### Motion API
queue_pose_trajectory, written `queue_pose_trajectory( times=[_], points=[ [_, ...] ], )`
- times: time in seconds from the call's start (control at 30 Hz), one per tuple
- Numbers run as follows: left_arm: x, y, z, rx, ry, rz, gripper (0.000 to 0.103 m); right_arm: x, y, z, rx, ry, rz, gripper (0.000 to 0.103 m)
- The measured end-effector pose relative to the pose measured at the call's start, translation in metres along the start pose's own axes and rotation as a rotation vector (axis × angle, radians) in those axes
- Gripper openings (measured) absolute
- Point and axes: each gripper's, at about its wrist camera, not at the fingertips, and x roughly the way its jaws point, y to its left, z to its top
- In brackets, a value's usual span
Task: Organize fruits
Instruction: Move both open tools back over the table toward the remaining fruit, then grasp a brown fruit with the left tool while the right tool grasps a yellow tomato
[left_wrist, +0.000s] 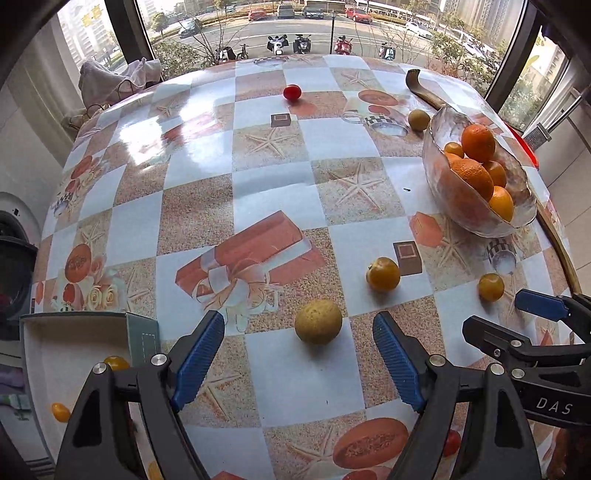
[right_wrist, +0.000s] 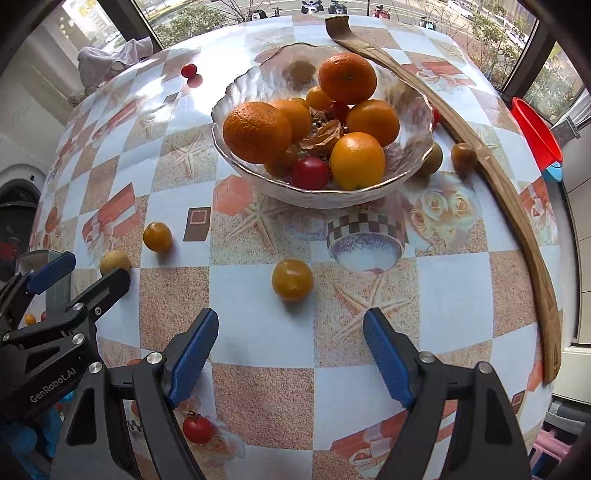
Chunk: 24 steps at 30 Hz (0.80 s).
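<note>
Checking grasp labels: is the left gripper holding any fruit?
No, the left gripper has its fingers apart, with the yellow-green fruit lying untouched on the tablecloth ahead.

Tablecloth (right_wrist: 454, 295): checkered, pale blue w/ sandy-beige squares, starfish & orange gift-box prints. Bowl (right_wrist: 413, 110): clear glass, gold rim. Oranges (right_wrist: 256, 131): orange. Cherry tomato (right_wrist: 310, 172): red. Gripper pads (left_wrist: 199, 360): blue, ribbed; arms black. Bucket (right_wrist: 537, 134): red.

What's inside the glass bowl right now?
In the glass bowl: several oranges, smaller yellow-orange fruits, red cherry tomatoes, and a brown dried leaf or peel in the middle. Anything beneath the pile is covered.
</note>
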Motion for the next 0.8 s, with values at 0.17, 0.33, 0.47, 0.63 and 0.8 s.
queue_pose_trajectory(
  times=[0.17, 0.33, 0.47, 0.63, 0.8],
  points=[
    [0.013, -0.002, 0.0, -0.007, 0.034, -0.011, 0.065, 0.004, 0.006, 0.007, -0.03, -0.023, -0.026, 0.079],
    [0.009, -0.005, 0.0, -0.001, 0.02, -0.019, 0.041, 0.004, 0.018, 0.013, -0.08, -0.045, -0.055, 0.055],
    [0.009, -0.004, 0.003, -0.016, 0.02, -0.051, 0.028, 0.004, 0.02, 0.017, -0.091, -0.052, -0.041, 0.024],
    [-0.004, 0.001, -0.005, -0.045, -0.002, -0.082, 0.028, -0.006, 0.008, 0.011, -0.048, -0.065, 0.039, 0.024],
    [-0.025, -0.001, -0.017, -0.021, -0.022, -0.09, 0.028, -0.016, 0.003, -0.003, -0.022, -0.054, 0.083, 0.024]
  ],
)
